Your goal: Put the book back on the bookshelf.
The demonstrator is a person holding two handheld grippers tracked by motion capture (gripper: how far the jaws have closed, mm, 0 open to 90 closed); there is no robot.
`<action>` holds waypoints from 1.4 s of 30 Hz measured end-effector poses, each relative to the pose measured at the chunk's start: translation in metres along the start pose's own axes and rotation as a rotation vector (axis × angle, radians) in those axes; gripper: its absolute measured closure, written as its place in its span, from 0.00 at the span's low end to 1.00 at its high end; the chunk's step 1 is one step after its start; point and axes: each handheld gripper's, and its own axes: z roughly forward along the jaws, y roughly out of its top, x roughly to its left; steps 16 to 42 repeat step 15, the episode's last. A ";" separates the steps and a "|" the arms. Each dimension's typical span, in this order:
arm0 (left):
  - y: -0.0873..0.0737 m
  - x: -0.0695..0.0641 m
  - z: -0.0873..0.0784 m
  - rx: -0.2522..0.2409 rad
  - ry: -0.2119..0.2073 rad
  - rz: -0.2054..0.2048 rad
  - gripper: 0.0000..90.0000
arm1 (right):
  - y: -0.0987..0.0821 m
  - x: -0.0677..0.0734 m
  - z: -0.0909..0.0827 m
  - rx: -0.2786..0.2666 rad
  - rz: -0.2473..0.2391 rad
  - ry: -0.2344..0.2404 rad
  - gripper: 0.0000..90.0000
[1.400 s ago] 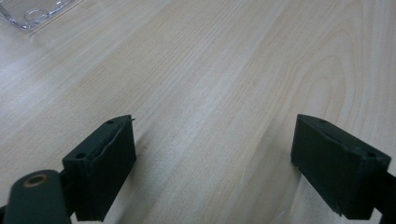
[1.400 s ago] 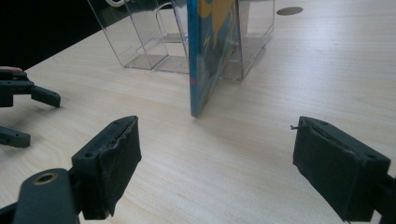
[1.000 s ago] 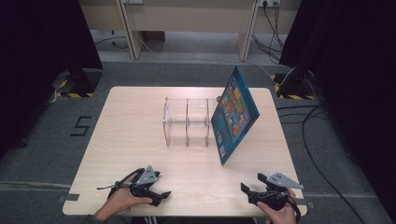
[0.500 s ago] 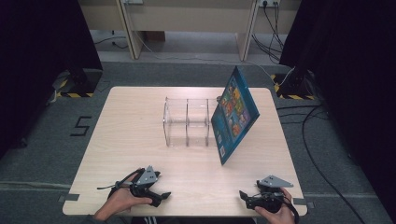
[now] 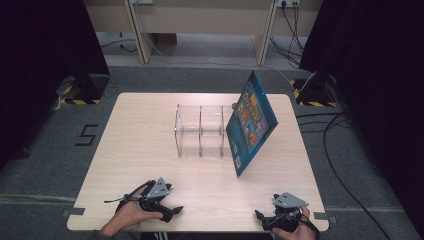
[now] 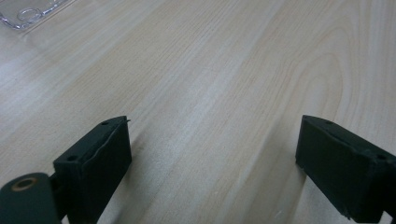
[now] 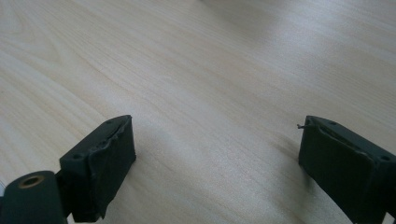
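A clear acrylic rack [image 5: 200, 132] with several slots stands in the middle of the wooden table [image 5: 145, 130]. A blue picture book [image 5: 250, 122] leans tilted against its right end. My left gripper [image 5: 172, 210] lies near the table's front edge at the left, held by a hand. Its jaws have just been opening and stand open over bare wood [image 6: 212, 140]. At the front right, my right gripper [image 5: 262, 219] has also just been opening, and nothing lies between its jaws [image 7: 215, 140]. A corner of the rack [image 6: 28, 11] shows in the left gripper view.
Dark curtains hang on both sides of the table. Cables [image 5: 340, 130] trail over the grey floor at the right. Desk legs [image 5: 140, 35] stand beyond the far edge. A number 5 [image 5: 87, 135] is marked on the floor at the left.
My right gripper has slid a little toward the near edge of the table. The left gripper, the rack and the book have kept their places.
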 end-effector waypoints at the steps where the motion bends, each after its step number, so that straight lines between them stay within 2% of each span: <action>1: 0.000 0.000 0.000 0.000 0.000 0.001 0.10 | 0.000 0.000 0.000 -0.003 0.000 0.001 0.13; 42: 0.000 0.001 0.000 0.004 -0.013 0.012 0.09 | -0.001 -0.001 0.001 -0.008 -0.006 0.006 0.12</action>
